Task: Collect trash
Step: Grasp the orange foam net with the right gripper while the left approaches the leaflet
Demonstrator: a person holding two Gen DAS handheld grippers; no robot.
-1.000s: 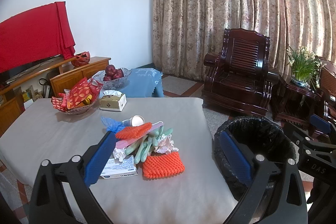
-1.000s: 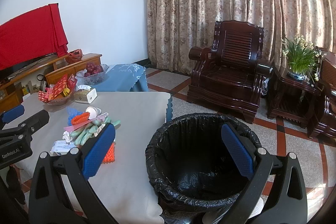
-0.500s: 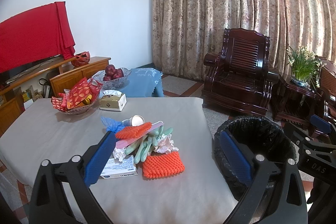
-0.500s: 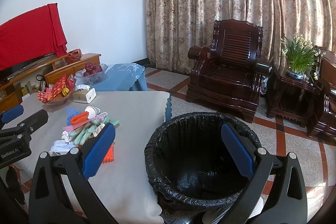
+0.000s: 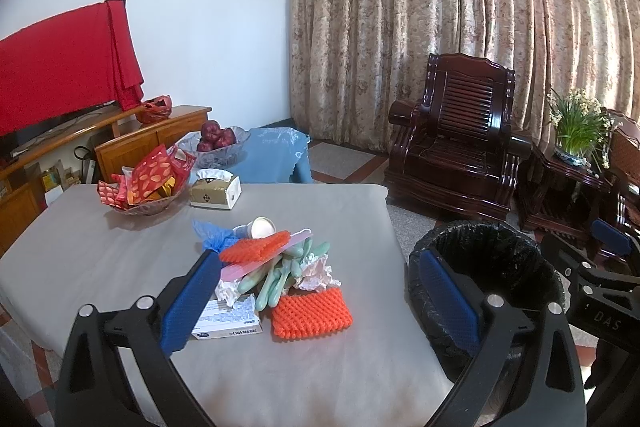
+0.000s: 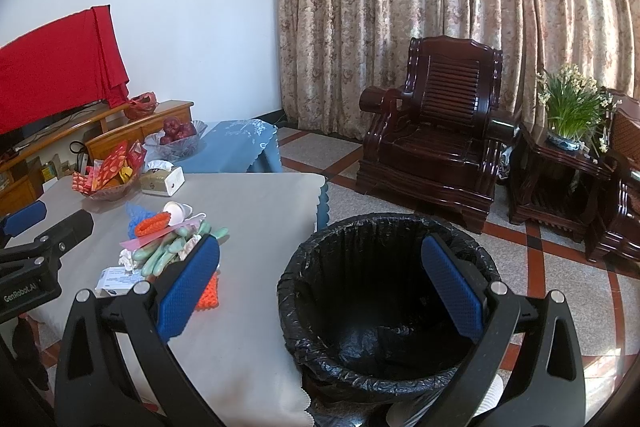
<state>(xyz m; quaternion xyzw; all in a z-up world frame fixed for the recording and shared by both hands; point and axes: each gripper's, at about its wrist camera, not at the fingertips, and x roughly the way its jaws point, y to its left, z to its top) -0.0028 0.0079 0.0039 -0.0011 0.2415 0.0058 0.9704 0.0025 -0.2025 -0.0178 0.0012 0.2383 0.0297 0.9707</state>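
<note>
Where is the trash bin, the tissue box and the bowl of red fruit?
trash bin (image 6: 384, 307), right wrist view, on the black liner inside.
tissue box (image 5: 214, 191), left wrist view, on its front face.
bowl of red fruit (image 5: 216, 143), left wrist view, on the fruit piled in the glass bowl.

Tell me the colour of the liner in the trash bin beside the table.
Black. The liner fills the trash bin and folds over its rim, clearest in the right wrist view.

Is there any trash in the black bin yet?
No, the right wrist view looks into the bin and shows only the bare black liner.
</note>
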